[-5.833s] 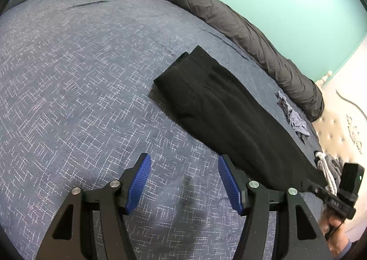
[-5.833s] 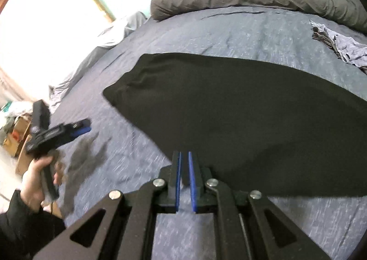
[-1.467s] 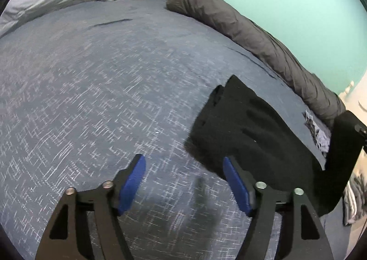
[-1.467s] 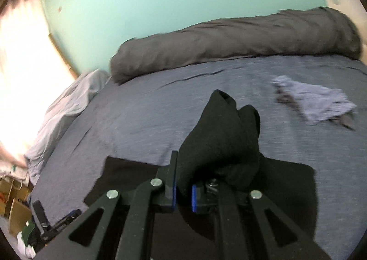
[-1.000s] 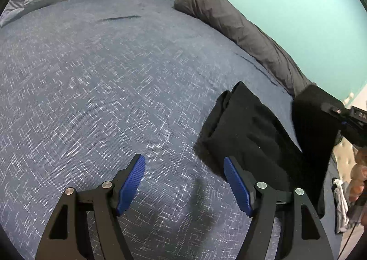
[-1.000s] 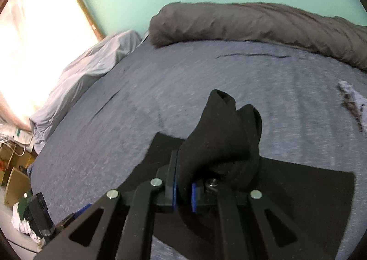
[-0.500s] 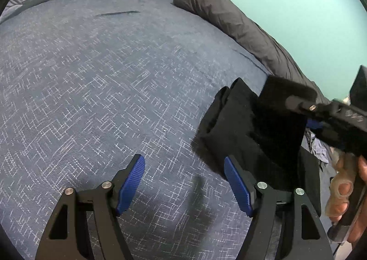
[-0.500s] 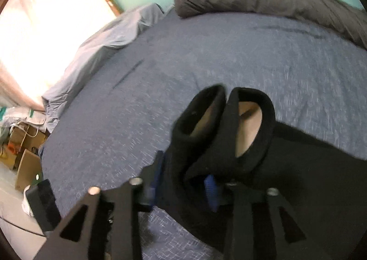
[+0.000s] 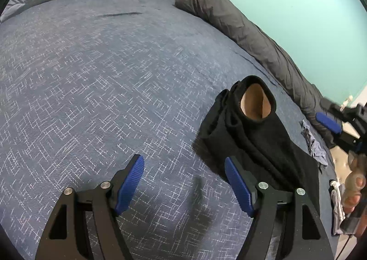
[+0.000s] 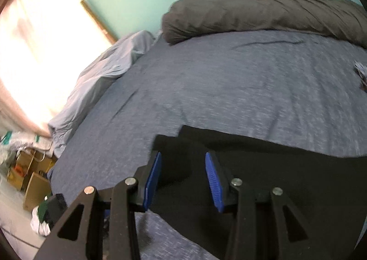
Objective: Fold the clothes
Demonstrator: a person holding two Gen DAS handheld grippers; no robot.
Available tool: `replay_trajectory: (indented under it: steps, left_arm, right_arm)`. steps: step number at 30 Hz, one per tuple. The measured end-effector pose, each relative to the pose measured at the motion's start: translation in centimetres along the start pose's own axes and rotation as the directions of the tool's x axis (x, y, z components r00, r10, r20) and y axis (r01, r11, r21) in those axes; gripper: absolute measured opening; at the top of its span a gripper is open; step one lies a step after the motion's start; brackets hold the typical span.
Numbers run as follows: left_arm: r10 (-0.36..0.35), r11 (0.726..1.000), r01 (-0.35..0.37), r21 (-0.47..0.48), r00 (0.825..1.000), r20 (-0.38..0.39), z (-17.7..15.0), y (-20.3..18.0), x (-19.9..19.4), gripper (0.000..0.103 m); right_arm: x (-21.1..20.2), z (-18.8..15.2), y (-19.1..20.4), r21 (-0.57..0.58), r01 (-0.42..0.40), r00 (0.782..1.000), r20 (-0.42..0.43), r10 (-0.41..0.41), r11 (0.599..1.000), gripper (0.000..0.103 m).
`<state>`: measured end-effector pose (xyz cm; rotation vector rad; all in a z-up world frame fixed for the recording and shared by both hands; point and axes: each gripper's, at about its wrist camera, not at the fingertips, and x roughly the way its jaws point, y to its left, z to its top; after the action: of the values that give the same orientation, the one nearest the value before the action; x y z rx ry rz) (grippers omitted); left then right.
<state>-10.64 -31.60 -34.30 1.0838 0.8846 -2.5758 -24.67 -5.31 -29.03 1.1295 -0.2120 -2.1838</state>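
Right hand-held gripper [image 10: 183, 176] parted above the folded black fleece-lined garment [image 9: 257, 136]; left hand-held gripper [image 9: 184, 183] wide, empty over the blue bed [image 9: 91, 76], likely waiting.

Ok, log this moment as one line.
task: fold clothes | black garment: folded over on bed | left gripper: open, empty | right gripper: open

text: none legible | labels: none | brands: none | numbers: none | signs: none in either wrist view
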Motion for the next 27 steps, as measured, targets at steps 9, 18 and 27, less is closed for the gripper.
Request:
replay_trajectory:
  steps: [9, 18, 27]
  left_arm:
    - [-0.015, 1.0, 0.015, 0.016, 1.0, -0.003, 0.1, -0.7, 0.3, 0.077]
    - [-0.01, 0.999, 0.01, 0.031, 1.0, 0.0, 0.0, -1.2, 0.4, 0.077]
    - [-0.002, 0.999, 0.003, 0.052, 1.0, -0.013, -0.5, -1.9, 0.9, 0.077]
  right_arm:
    - [-3.9, -2.5, -7.2, 0.063, 0.116, 0.993, 0.023, -0.117, 0.991, 0.041]
    - [-11.5, -7.0, -19.0, 0.202, 0.339, 0.939, -0.017, -0.343, 0.919, 0.048]
    - [-9.4, -10.1, -23.5, 0.343, 0.249, 0.968, -0.076, -0.237, 0.906, 0.048]
